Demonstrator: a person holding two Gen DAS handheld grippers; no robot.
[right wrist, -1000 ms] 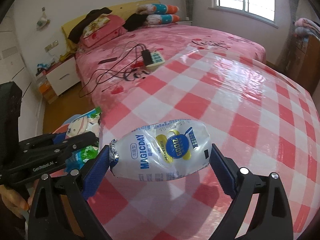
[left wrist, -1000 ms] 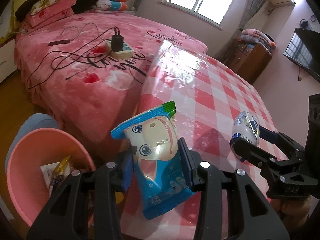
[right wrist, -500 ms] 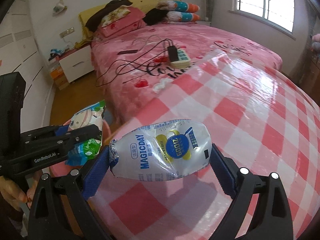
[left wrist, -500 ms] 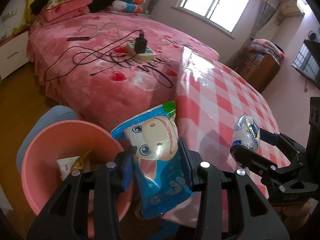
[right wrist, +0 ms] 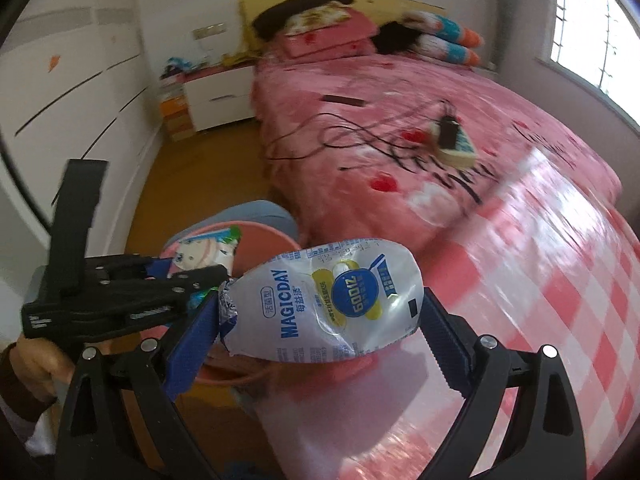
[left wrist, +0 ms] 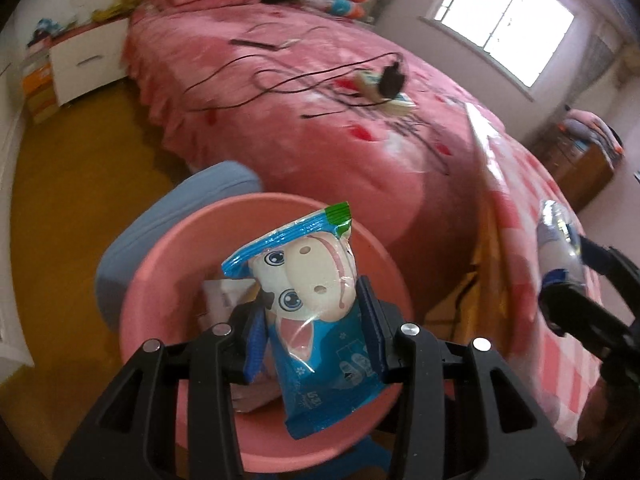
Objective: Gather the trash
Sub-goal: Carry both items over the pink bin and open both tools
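Hovering over the pink bin (left wrist: 160,248), the left gripper (left wrist: 310,320) was clenched on a blue wrapper (left wrist: 316,320), which hung right above the opening, so I'd just let go cleanly there and let it fall onto the trash already inside. Further right, the right gripper (right wrist: 320,320) was squeezing a MAGICDAY pouch (right wrist: 328,304) near the table (right wrist: 560,280) edge, needing to shift bin-ward before dropping.

pink bed (left wrist: 320,128) | power strip (left wrist: 384,92) on it | white nightstand (right wrist: 218,98)
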